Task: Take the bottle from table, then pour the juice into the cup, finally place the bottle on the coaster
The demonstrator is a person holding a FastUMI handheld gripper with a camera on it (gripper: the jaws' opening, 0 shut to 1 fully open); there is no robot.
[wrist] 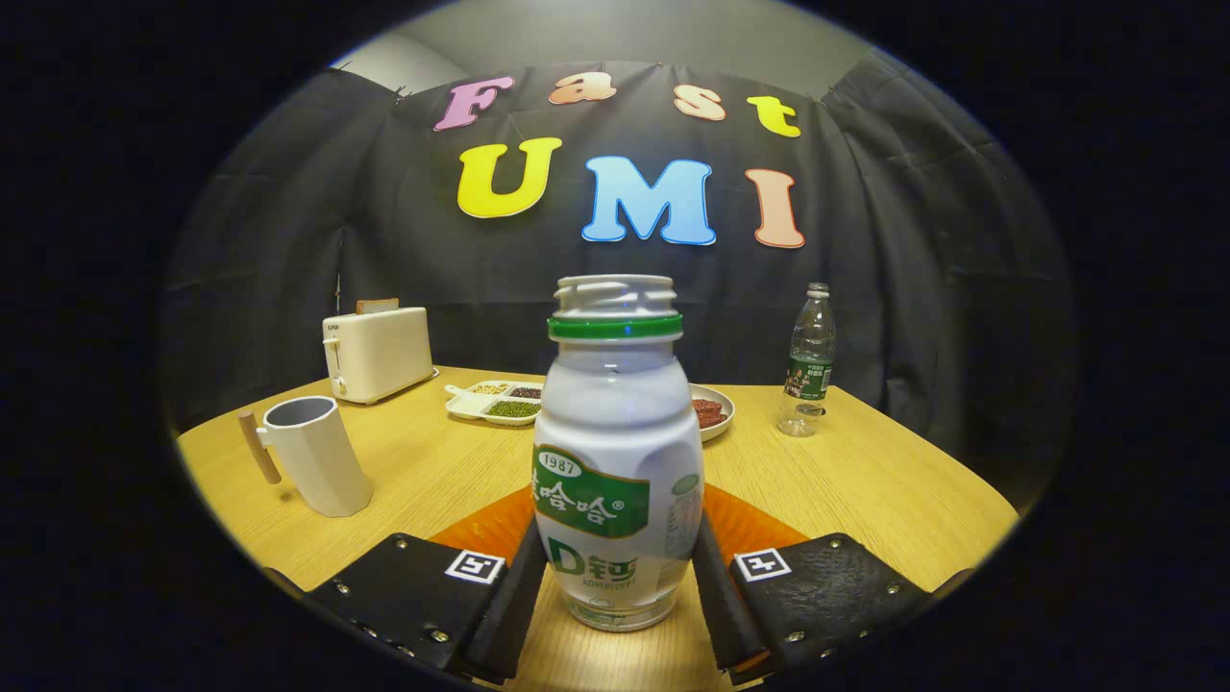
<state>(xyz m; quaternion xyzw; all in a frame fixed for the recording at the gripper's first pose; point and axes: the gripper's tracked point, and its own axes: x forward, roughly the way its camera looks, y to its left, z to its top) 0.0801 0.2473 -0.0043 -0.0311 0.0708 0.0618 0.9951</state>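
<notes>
Here, a wooden table under the booth lights, black cloth wall behind it.

Toaster, pale, at the far left of the table, something brown sticking up out of its slot.

Cup, off-white with a wooden handle on its left side, upright, left of the fingers and nearer than the toaster, well apart from the bottle.

Bottle, white, green neck ring, green label, no cap on its threaded mouth. Upright between the gripper's two fingers. Both fingers look pressed against its lower sides, so the tongs are clamped on the bottle. Its base sits low over the wood; cannot tell whether it touches the table or is just lifted.

Coaster, orange, flat on the table just behind the bottle, showing on either side of it beyond the fingers.

Divided tray, white, beans or grains in its compartments, at the far side behind the bottle. Beside it a round plate with something dark red on it.

Clear water bottle, capped, upright at the far right.
</notes>
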